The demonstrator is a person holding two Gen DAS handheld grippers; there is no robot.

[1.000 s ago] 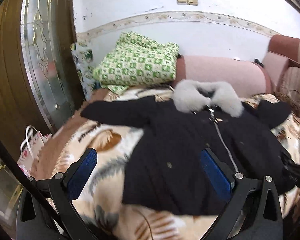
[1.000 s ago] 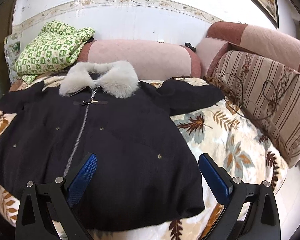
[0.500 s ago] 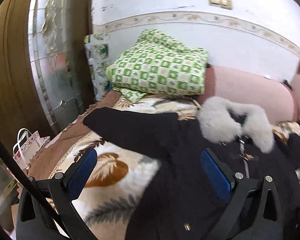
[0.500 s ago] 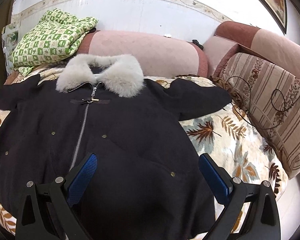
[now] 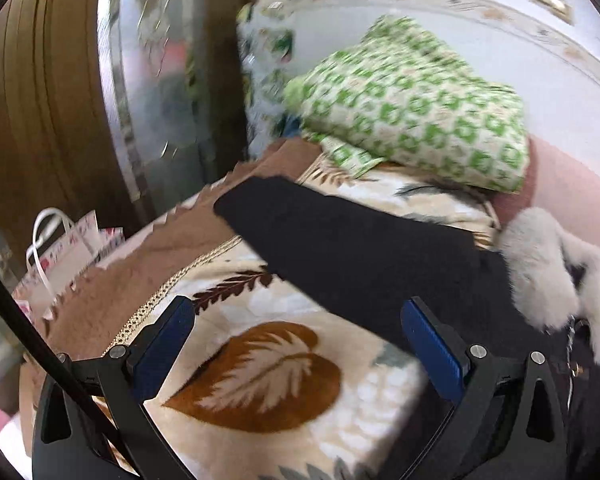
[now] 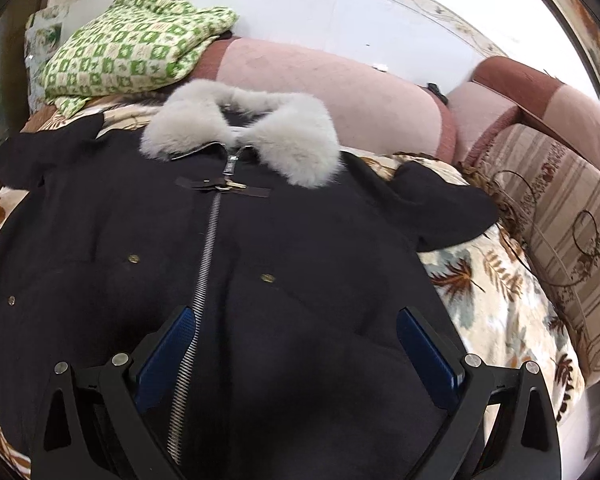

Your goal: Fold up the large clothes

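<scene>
Black coat [image 6: 300,240] lies flat, collar toward the wall; both grippers' jaws spread, empty

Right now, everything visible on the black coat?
The black coat lies spread face up and unfolded on the leaf-print blanket, both sleeves out sideways. It looks like matte wool, with a pale grey fur collar, silver front zipper closed, a strap clasp below the collar, and small brass snaps. Both open grippers, left and right, hover above it without gripping.
</scene>
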